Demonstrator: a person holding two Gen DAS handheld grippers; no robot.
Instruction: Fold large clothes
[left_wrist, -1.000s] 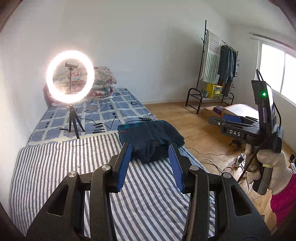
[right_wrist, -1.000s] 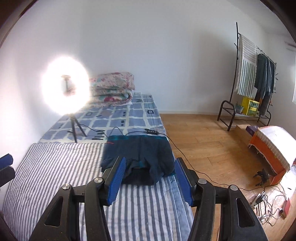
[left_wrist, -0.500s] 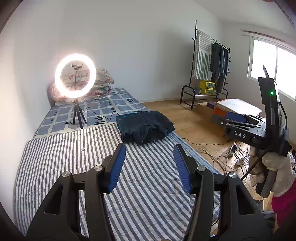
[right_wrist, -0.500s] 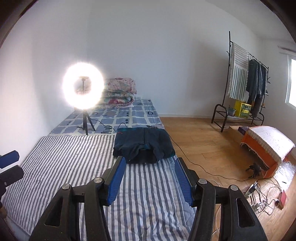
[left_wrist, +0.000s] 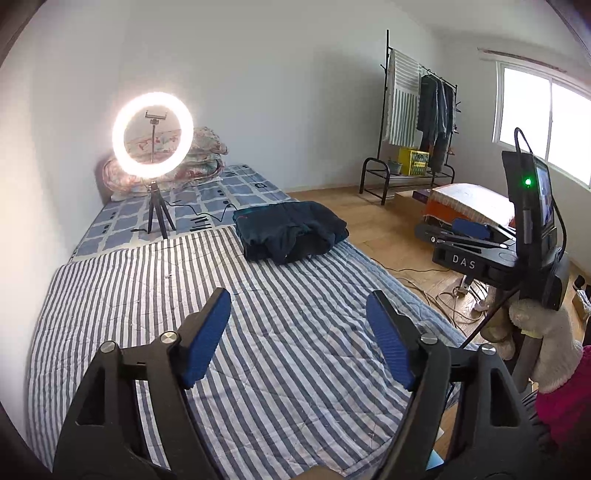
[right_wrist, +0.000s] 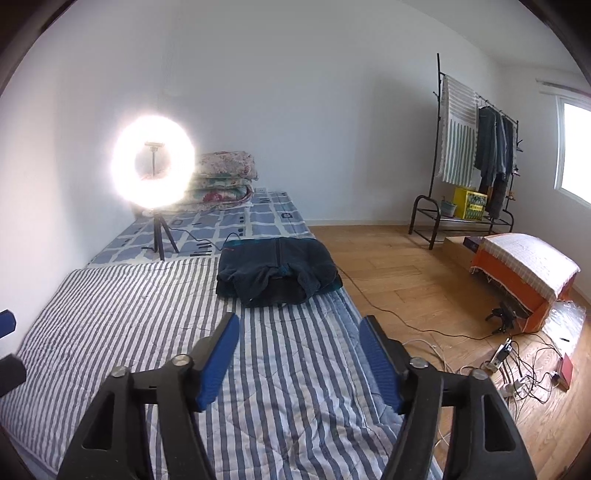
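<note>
A dark navy garment (left_wrist: 290, 232) (right_wrist: 277, 271) lies folded in a thick bundle on the striped quilt (left_wrist: 155, 280) (right_wrist: 122, 306), near the bed's right edge. My left gripper (left_wrist: 297, 306) hovers over the quilt well short of the bundle, its jaws opening, nothing between the blue pads. My right gripper (right_wrist: 299, 330) also stands back from the garment with its jaws opening and empty. In the left wrist view the right gripper's body (left_wrist: 491, 254) shows at the right, held by a gloved hand (left_wrist: 543, 339).
A lit ring light on a small tripod (left_wrist: 153, 140) (right_wrist: 153, 162) stands on the checked sheet, its cable running toward the garment. Folded floral bedding (right_wrist: 225, 177) lies by the wall. A clothes rack (right_wrist: 469, 155), an orange covered box (right_wrist: 524, 269) and floor cables (right_wrist: 517, 365) sit right.
Both grippers have pulled back from the folded garment, which now looks smaller and farther off. Both pairs of jaws have spread wider. The garment stays where it was on the quilt.
</note>
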